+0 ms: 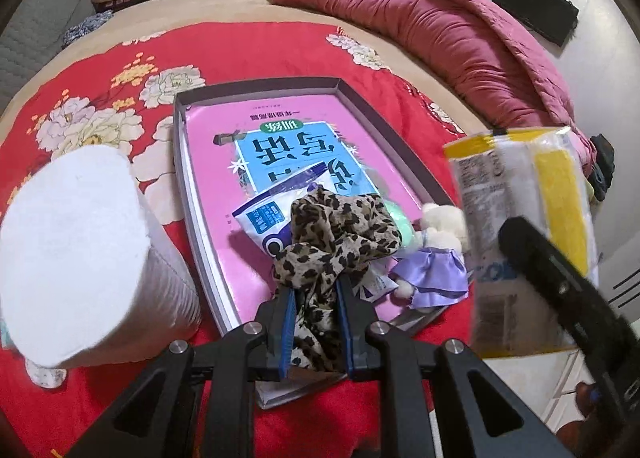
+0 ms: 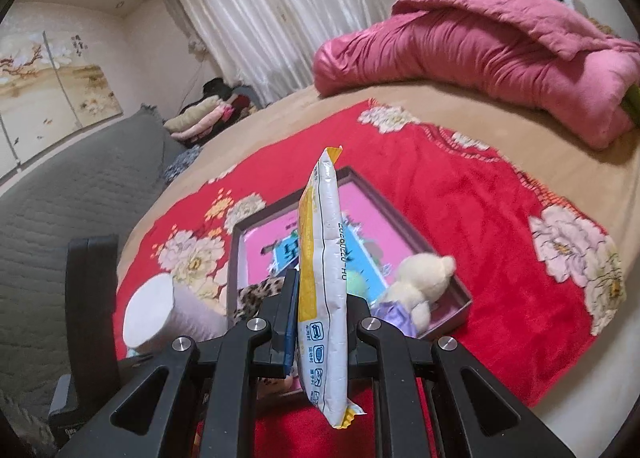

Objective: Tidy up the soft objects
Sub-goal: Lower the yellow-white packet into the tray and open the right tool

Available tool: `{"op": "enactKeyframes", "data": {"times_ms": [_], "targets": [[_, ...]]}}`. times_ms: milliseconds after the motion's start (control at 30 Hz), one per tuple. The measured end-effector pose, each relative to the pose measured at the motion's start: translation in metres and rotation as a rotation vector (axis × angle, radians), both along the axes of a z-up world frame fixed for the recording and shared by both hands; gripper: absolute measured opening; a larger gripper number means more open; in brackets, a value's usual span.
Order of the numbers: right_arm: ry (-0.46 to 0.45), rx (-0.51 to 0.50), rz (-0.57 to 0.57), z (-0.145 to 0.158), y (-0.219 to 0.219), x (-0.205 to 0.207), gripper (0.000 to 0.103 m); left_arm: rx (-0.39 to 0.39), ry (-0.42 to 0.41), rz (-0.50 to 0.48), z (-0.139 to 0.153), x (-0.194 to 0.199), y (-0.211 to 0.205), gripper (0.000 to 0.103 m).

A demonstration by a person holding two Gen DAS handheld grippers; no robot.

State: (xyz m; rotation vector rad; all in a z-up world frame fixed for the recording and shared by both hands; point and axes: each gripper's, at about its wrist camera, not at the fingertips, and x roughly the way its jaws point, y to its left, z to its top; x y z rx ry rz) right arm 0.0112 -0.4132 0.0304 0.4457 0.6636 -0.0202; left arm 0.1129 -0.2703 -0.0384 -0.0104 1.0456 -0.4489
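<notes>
Left wrist: gripper (image 1: 316, 298) clamps leopard cloth (image 1: 336, 238) (over box (image 1: 256, 88)).

The blanket (image 1: 100, 106) on the bed is red with cream and yellow flowers. The far quilt (image 1: 460, 30) is deep pink. The grey tray (image 1: 182, 162) holds a pink book (image 1: 224, 146) with a blue panel, a leopard-print cloth (image 1: 340, 234), a cream plush toy (image 2: 420, 274) in lilac, and a blue-and-white packet (image 1: 264, 218). The held pack (image 2: 324, 278) is yellow and white; the paper roll (image 1: 76, 246) white.
</notes>
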Motion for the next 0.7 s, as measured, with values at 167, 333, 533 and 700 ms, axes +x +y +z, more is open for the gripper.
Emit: {"op": "enactKeyframes", "data": {"times_ms": [167,333,533,700], "targets": [[0.037,0.031,0.033,-0.015,0.003,0.008,0.015,0.015,0.011,0.003,-0.007,0.001,-0.001,0.019],[0.053,0.034,0.039,-0.024,0.001,0.015,0.015,0.012,0.009,-0.006,-0.01,-0.001,-0.001,0.019],[0.038,0.134,0.076,-0.035,-0.004,0.024,0.015,-0.001,0.014,-0.01,-0.011,-0.001,0.0,0.02],[0.057,0.206,0.1,-0.052,-0.009,0.036,0.015,-0.005,0.018,-0.013,-0.012,0.0,0.0,0.02]]}}
